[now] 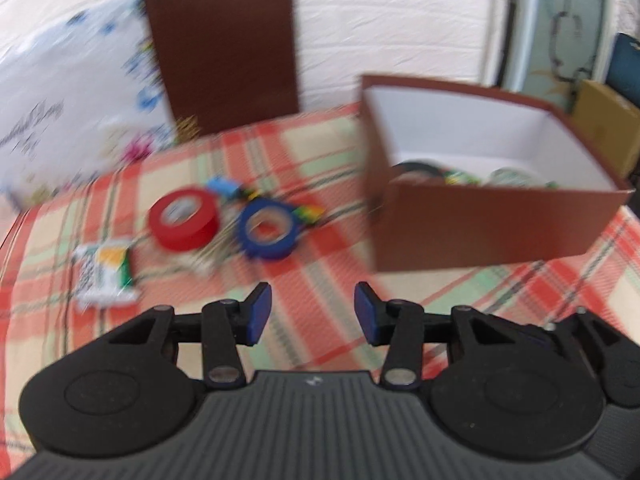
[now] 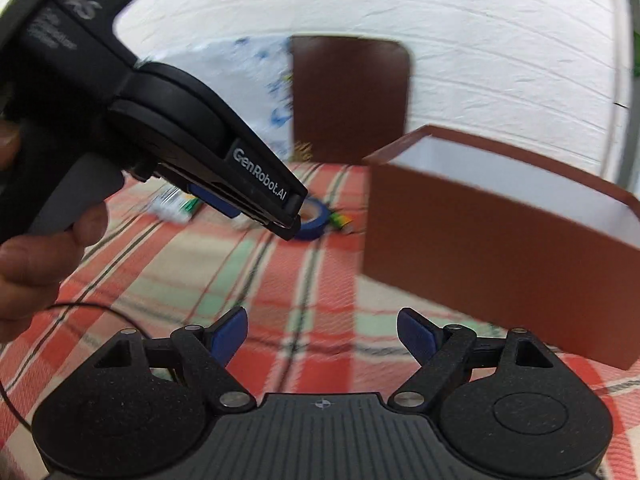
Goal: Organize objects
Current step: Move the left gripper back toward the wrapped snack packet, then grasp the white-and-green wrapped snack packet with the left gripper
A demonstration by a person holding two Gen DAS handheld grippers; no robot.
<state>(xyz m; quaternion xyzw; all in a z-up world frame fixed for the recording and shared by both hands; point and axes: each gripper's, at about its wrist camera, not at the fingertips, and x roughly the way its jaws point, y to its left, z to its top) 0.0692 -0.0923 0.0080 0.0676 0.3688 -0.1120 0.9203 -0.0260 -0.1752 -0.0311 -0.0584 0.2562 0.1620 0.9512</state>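
On the plaid cloth lie a red tape roll (image 1: pixel 184 218), a blue tape roll (image 1: pixel 268 230), a small white-green packet (image 1: pixel 105 274) and some colourful small items (image 1: pixel 308 214) behind the rolls. A brown open box (image 1: pixel 492 224) with a white inside stands to the right and holds several tape rolls (image 1: pixel 416 172). My left gripper (image 1: pixel 311 314) is open and empty, hovering short of the blue roll. My right gripper (image 2: pixel 320 338) is open and empty over the cloth, left of the box (image 2: pixel 500 240). The left gripper's body (image 2: pixel 224 164) crosses the right wrist view above the blue roll (image 2: pixel 314 220).
The box lid (image 1: pixel 224 52) leans upright against a white wall at the back. A white printed bag (image 1: pixel 64 100) stands left of it. A cardboard box (image 1: pixel 604 124) sits beyond the table's right edge. The plaid cloth (image 1: pixel 320 272) lies bare between grippers and objects.
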